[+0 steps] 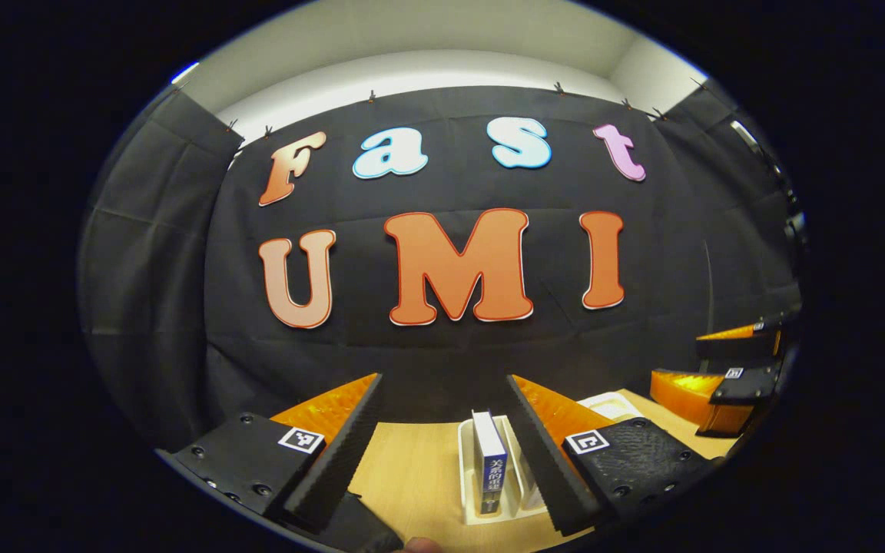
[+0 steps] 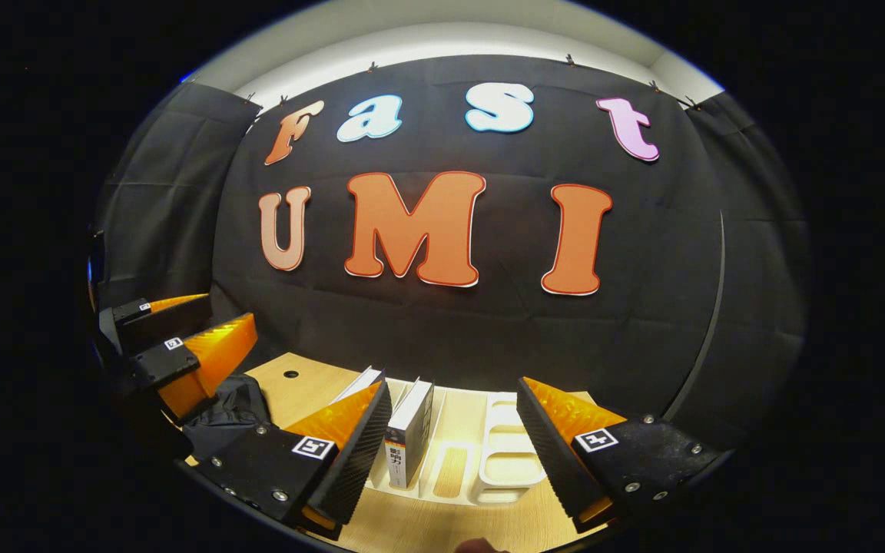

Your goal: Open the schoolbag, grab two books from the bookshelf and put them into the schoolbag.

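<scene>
Schoolbag, dark and crumpled, lies on the wooden table ahead and to the left of my right claw, just below my left claw, which hangs out there at the left edge of the right gripper view. My right claw is spread wide, nothing between its fingers. Straight ahead of it stands the white bookshelf, a slotted rack on the table. One book stands upright in a slot just inside my right claw's left finger, spine toward me; a second book peeks out behind that same finger, leaning a little, mostly hidden.

Over in the left gripper view, my left claw is also spread wide and holding nothing. Between its fingers, closer to the right one, I see the rack's end with a blue-spined book standing upright in it. Bare tabletop sits to the left of that. My right claw shows far off to the right, its fingers apart, hovering above the table's far side. Both claws are clear of the books and the bag, touching neither.
</scene>
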Demonstrator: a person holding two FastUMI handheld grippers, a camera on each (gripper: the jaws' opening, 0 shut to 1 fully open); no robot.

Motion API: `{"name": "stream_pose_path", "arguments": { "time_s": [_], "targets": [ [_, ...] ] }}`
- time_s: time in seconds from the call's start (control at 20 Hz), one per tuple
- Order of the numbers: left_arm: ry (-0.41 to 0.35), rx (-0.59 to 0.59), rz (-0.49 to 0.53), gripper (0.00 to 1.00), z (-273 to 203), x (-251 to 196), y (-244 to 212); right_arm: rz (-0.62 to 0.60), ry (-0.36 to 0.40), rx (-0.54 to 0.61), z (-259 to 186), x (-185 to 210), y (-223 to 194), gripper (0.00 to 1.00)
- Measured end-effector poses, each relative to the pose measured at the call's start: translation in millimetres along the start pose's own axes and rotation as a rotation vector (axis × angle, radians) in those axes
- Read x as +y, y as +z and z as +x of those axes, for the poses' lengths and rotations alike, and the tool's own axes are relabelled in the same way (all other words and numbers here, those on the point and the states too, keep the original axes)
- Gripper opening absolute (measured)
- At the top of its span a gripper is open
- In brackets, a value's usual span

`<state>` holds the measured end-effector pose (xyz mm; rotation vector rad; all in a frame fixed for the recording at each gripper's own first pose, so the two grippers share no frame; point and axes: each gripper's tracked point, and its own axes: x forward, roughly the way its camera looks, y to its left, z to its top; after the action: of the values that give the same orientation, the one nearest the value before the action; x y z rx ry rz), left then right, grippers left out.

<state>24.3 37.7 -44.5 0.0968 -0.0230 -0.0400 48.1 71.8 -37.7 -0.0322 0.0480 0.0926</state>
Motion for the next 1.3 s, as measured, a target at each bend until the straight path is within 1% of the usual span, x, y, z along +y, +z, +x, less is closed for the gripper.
{"name": "stream_pose_path", "arguments": {
  "time_s": [0.05, 0.15, 0.35, 0.4, 0.45, 0.75, 0.95, 1.2, 1.3],
  "targets": [
    [-0.003, 0.014, 0.044, 1.0, -1, -1, -9, -0.005, 0.004, 0.007, 3, 1, -4, 0.98],
    [0.001, 0.035, 0.13, 0.99, -4, 0, -30, -0.005, 0.02, 0.016, 8, 2, -8, 0.98],
    [0.033, 0.107, 0.23, 0.98, -10, 9, -71, -0.025, 0.043, 0.035, 18, 1, -19, 0.98],
    [0.042, 0.126, 0.259, 1.0, -13, 14, -84, -0.031, 0.048, 0.038, 20, 0, -21, 0.98],
    [0.053, 0.154, 0.293, 0.99, -16, 20, -96, -0.033, 0.05, 0.04, 22, -1, -23, 0.98],
    [0.063, 0.328, 0.509, 0.99, -47, 46, -194, -0.037, 0.058, 0.067, 34, -8, -37, 0.98],
    [0.06, 0.464, 0.599, 0.98, -64, 64, -253, -0.047, 0.054, 0.088, 39, -8, -47, 0.98],
    [0.034, 0.591, 0.702, 0.98, -89, 86, -320, -0.052, 0.041, 0.11, 40, -9, -56, 0.98],
    [0.028, 0.625, 0.738, 0.98, -99, 92, -337, -0.055, 0.038, 0.117, 41, -7, -58, 0.98]
  ]
}}
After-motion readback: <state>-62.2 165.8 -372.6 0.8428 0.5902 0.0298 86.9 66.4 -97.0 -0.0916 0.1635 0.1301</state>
